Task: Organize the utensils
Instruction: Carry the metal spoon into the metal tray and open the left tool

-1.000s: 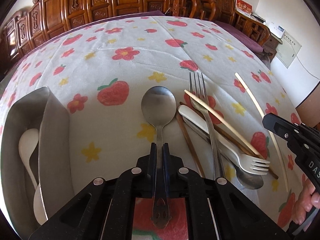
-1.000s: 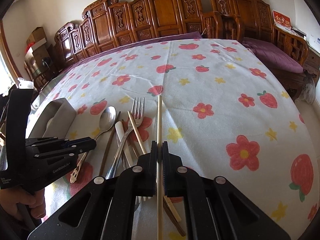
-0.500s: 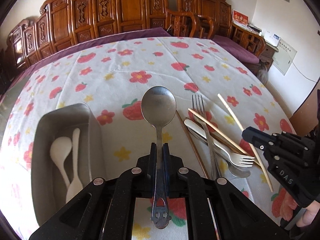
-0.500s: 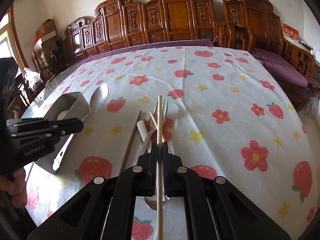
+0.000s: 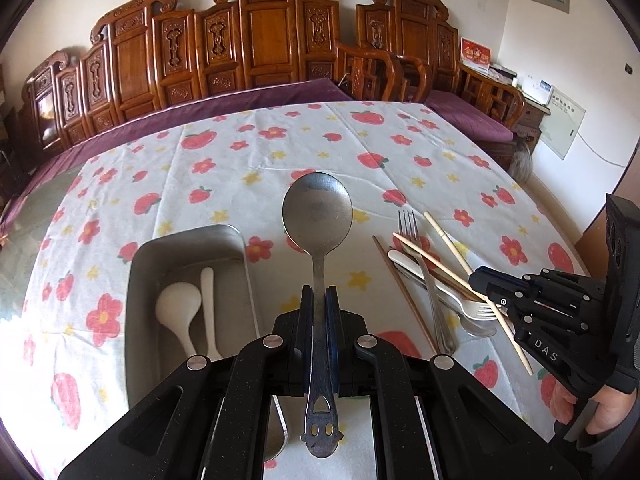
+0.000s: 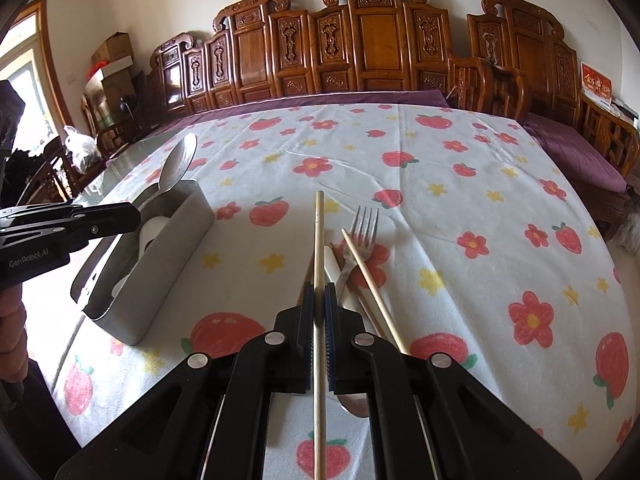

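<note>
Clamping metal spoon (image 5: 317, 216) in left hand-held gripper (image 5: 319, 300), right hand-held gripper (image 6: 319, 296) pinching chopstick (image 6: 319, 240).

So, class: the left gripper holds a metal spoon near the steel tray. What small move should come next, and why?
Probably carry the metal spoon leftward over the steel tray and lower it in. The left gripper is shut on its handle, the tray already holds white spoons, and forks and chopsticks lie apart on the cloth.

Home living room; carved wooden sofa (image 5: 264, 52); floral tablecloth (image 5: 320, 148).
</note>
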`<state>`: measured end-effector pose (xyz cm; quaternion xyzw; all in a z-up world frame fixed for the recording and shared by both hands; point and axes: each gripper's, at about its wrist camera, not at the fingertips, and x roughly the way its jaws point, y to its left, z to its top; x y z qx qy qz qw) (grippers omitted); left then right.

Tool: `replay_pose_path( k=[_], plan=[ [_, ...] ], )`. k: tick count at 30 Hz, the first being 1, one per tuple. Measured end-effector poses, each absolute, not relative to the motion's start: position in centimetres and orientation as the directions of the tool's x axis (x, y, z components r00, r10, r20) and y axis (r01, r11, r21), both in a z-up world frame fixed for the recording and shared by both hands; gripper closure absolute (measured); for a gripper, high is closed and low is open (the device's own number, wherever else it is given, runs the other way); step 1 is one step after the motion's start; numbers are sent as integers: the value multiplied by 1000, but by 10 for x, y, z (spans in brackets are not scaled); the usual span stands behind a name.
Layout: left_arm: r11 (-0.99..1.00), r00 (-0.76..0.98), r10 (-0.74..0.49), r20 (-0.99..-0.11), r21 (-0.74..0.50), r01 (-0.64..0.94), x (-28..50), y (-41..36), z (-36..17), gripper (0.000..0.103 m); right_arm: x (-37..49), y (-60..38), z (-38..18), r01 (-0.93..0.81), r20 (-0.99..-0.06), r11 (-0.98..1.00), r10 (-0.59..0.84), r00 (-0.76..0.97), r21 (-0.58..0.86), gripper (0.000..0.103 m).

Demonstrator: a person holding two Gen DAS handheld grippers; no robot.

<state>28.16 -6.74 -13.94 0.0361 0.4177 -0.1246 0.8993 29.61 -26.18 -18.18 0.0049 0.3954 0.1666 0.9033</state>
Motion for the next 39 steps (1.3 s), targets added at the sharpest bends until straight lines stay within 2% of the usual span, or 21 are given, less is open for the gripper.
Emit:
replay_pose_path(
  k=[10, 22, 39],
  plan=[
    [973, 640, -178, -748, -35, 229, 272, -28, -139, 98, 290, -248, -177, -329, -702, 935, 324, 634, 135, 97],
    [993, 607, -102, -788, -50, 103, 286, 23, -182, 98, 285, -233, -183, -351, -713, 930, 321, 623, 112, 97],
    [996, 531, -54, -846, -7, 90, 298, 23, -210, 97, 283, -228, -185, -355, -715, 929, 316, 624, 101, 97]
  ],
)
